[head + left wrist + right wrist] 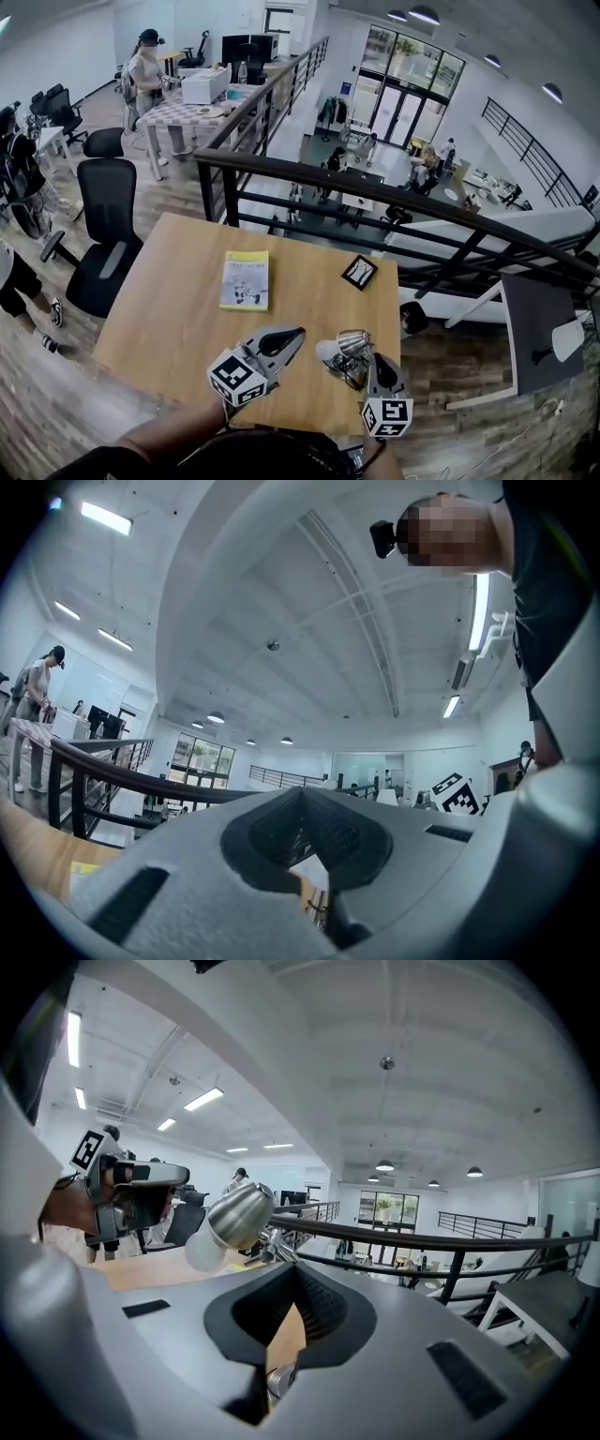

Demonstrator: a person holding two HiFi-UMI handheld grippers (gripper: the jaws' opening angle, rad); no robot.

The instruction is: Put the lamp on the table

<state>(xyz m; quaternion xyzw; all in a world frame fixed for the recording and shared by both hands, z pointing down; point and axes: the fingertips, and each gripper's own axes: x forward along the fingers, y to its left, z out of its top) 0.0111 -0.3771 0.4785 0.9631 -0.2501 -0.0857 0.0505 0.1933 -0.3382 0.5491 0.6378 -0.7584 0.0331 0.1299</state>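
Item: one lamp (339, 349), with a brushed-metal shade, a white bulb and thin metal parts, sitting at the near right corner of the table (159, 323). You are pinching a metal part of it in the right gripper (374, 360). The right gripper view is showing that grip and the head view is not. Your left gripper (296, 334) is lying just beside it, fingers pressed together on nothing. Farther back are lying one book (245, 279) and one black square card (359, 272)

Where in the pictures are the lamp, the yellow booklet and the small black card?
lamp (241, 1213), right gripper view, on its metal shade.
yellow booklet (246, 279), head view, middle of its cover.
small black card (359, 272), head view, its centre.
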